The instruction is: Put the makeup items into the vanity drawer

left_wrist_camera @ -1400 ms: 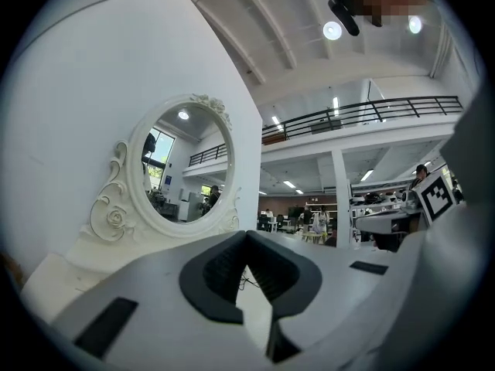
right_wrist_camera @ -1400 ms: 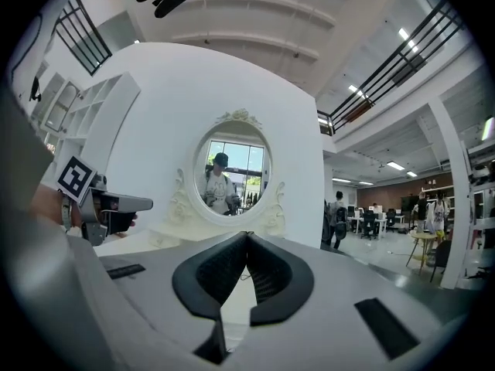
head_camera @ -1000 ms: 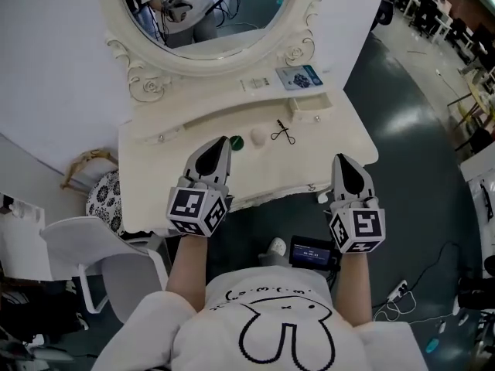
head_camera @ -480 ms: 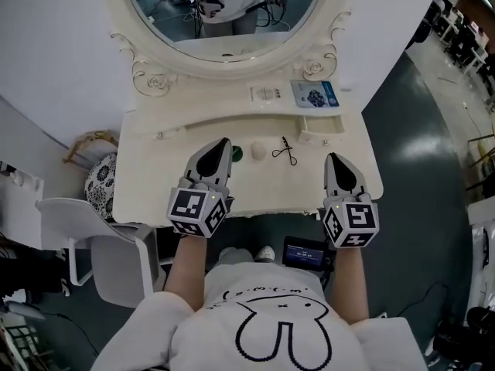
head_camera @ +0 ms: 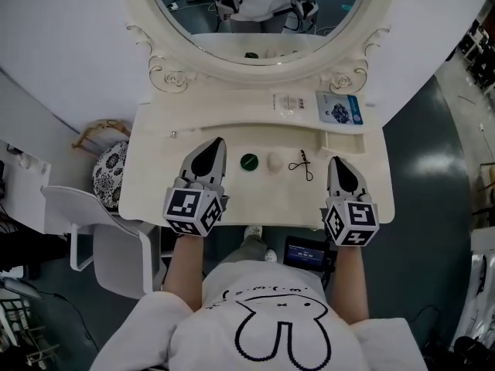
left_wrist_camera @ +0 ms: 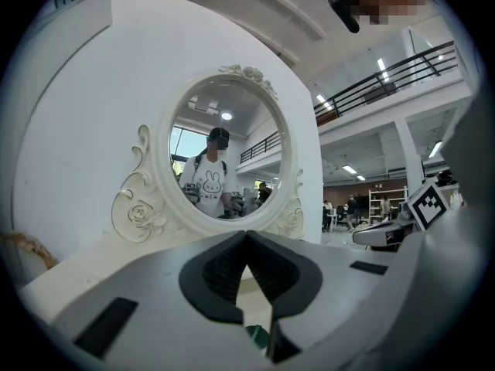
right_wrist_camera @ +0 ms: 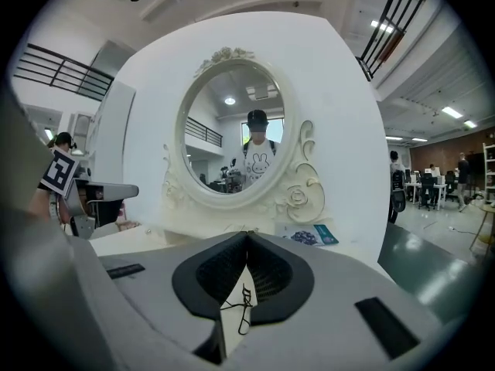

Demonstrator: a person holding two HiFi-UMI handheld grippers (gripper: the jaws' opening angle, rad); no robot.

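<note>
Makeup items [head_camera: 274,161] lay rowed on tabletop [head_camera: 155,176] | eyelash curler [head_camera: 302,165] lay front-to-back, nearest right hand-held gripper [head_camera: 338,162] | green pot [head_camera: 248,161] sat beside left hand-held gripper [head_camera: 218,142] | both were pressed together, empty

Room notes. A white curved wall panel [head_camera: 69,60] rises behind the cream vanity table [head_camera: 155,199] in front of you. Its oval mirror [head_camera: 255,41] sits in a carved scroll frame. The floor [head_camera: 441,207] is dark grey-green and glossy, with a pale light patch to your right. A white chair [head_camera: 85,230] stands on your left, just beside the table, and a wicker basket with patterned lining [head_camera: 107,178] sits behind it. Beyond the panel is an open hall with a mezzanine railing [left_wrist_camera: 394,72], ceiling strip lights [left_wrist_camera: 384,64], a white column [left_wrist_camera: 408,157] and shelving [left_wrist_camera: 387,201]. Desks and office chairs [right_wrist_camera: 429,185] are far off on your right.
</note>
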